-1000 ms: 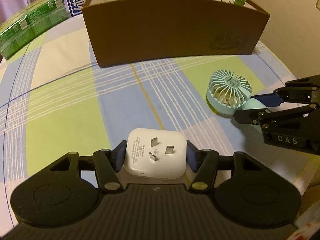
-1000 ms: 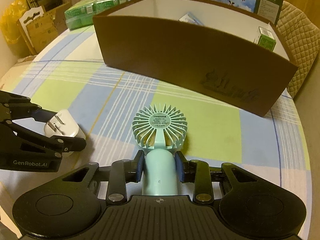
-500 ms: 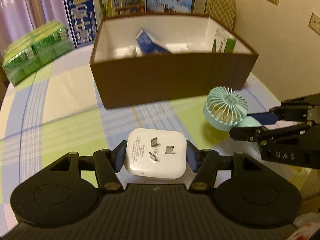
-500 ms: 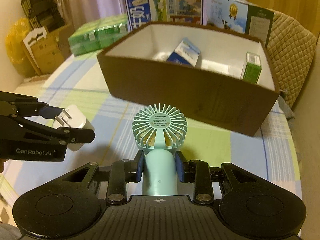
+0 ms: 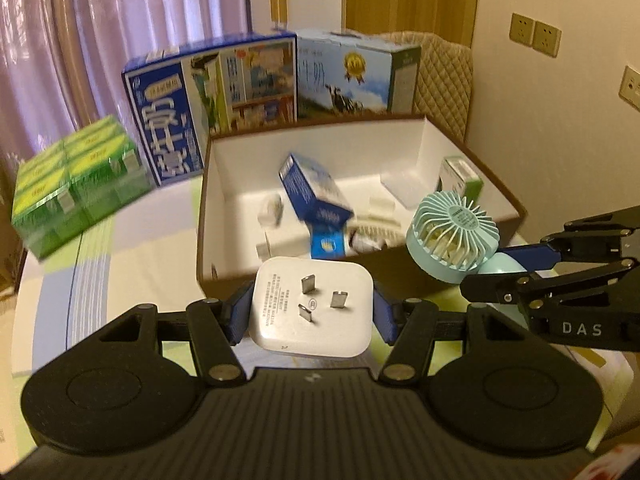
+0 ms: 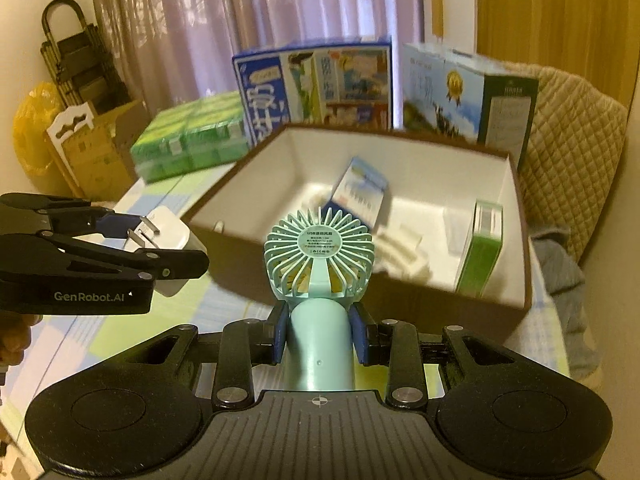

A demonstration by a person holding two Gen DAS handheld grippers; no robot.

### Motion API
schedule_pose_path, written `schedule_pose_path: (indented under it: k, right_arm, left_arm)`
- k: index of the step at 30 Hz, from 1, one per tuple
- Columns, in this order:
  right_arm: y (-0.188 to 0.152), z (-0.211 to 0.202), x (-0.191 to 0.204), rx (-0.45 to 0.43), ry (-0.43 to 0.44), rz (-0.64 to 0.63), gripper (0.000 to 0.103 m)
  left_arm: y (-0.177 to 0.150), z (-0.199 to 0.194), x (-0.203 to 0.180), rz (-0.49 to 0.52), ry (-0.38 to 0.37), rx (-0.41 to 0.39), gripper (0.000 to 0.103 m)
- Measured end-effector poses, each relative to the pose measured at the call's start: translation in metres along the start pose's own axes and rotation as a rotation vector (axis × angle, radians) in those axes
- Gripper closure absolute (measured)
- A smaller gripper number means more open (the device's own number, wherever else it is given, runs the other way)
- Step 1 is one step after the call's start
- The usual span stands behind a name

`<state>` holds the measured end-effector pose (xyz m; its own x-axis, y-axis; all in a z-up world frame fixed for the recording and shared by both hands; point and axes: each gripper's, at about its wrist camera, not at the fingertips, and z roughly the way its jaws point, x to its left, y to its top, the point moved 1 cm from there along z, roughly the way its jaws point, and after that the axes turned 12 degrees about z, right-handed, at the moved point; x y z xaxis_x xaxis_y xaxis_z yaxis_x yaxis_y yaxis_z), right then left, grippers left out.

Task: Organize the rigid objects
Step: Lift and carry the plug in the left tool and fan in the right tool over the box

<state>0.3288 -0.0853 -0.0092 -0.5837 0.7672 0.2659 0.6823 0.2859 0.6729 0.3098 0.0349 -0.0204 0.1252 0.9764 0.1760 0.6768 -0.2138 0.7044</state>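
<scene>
Left wrist view, items by size, with our handling notes.

Table [image 5: 132, 236]: checked cloth in green, blue and white. It carries everything below.

Brown box [image 5: 224, 276]: open top, white inside, brown outside, standing at the middle of the table. It is the likely bin for both carried things. Its near wall sits between us and the floor of the box, so we judge both loads need to clear that rim before any lowering.

Contents of the box: a blue carton [image 5: 316, 200] leaning at the centre, a green carton [image 6: 482, 248] upright by the right wall, and small white pieces too blurred to name. We would aim for bare white floor, away from the leaning carton.

Fan [image 6: 320, 256]: a mint handheld one, held off the table just before the box's near wall. The right gripper [image 6: 320, 332] has its blue pads clamped on the handle, head forward. Lower it handle-last so the head does not snag.

Adapter [image 5: 312, 308]: a white plug block, prongs up, raised just short of the box's near wall. The left gripper [image 5: 312, 312] has its jaws closed on the two sides of the block.

The two grippers ride near each other; we would place one load at a time.
</scene>
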Motion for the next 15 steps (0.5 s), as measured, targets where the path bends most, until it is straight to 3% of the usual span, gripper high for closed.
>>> schedule_pose_path:
  k: [7,15]
  right_arm:
    - [0.047,0.019,-0.012,-0.044,-0.014,-0.012,0.073]
    - [0.093,0.060,-0.032,-0.034,-0.069,-0.048,0.073]
  left_arm:
    - [0.034,0.030,0.020,0.016,0.023,-0.007,0.047]
    - [0.063,0.079,0.045,0.032,0.041,0.032,0.047]
